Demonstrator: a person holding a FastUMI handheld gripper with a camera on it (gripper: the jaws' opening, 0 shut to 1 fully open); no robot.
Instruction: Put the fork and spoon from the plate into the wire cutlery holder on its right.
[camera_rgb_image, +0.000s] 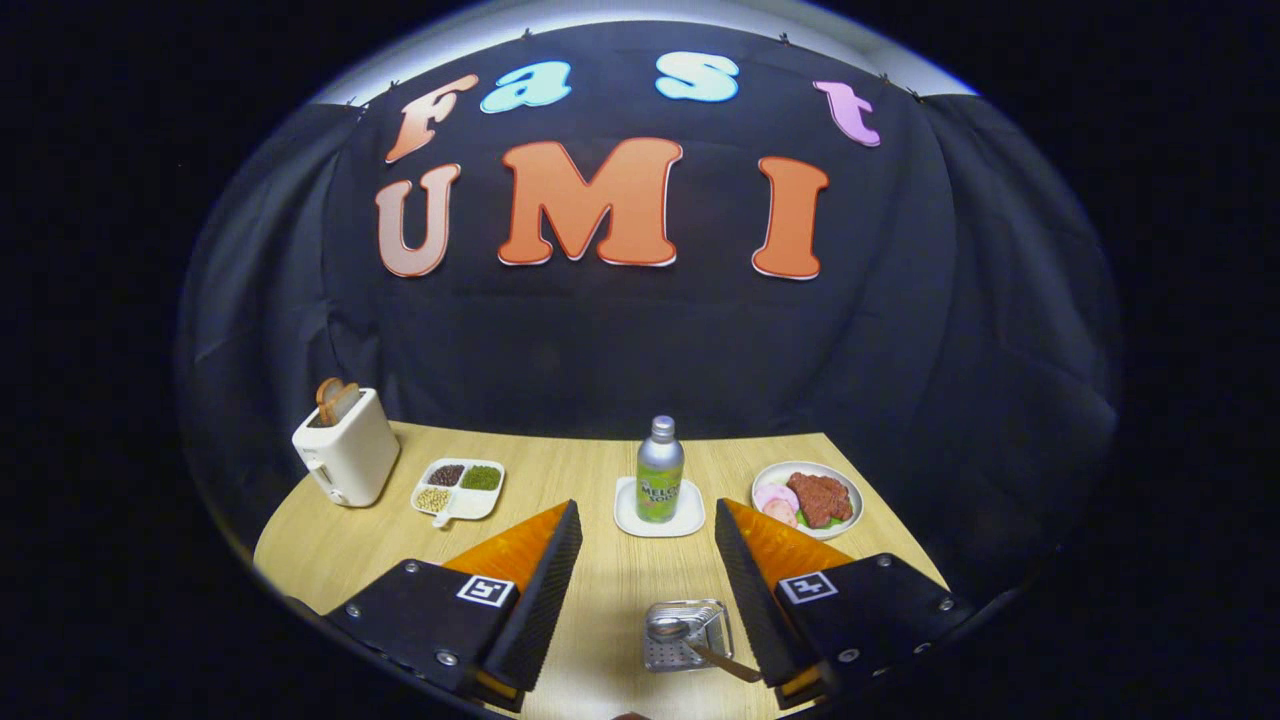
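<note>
My gripper (648, 530) hangs open above the wooden table (600, 470), its two fingers spread wide with nothing between them. Below and between the fingers, close to the right one, sits the wire cutlery holder (686, 634). A spoon (690, 642) rests in it, bowl inside and handle slanting out toward the right finger. I cannot make out a fork.
Beyond the fingers a green bottle (660, 472) stands on a small white square dish (659, 512). A white plate of food (808, 498) lies at the back right. A divided snack tray (459, 488) and a white toaster (345, 446) with bread stand at the back left.
</note>
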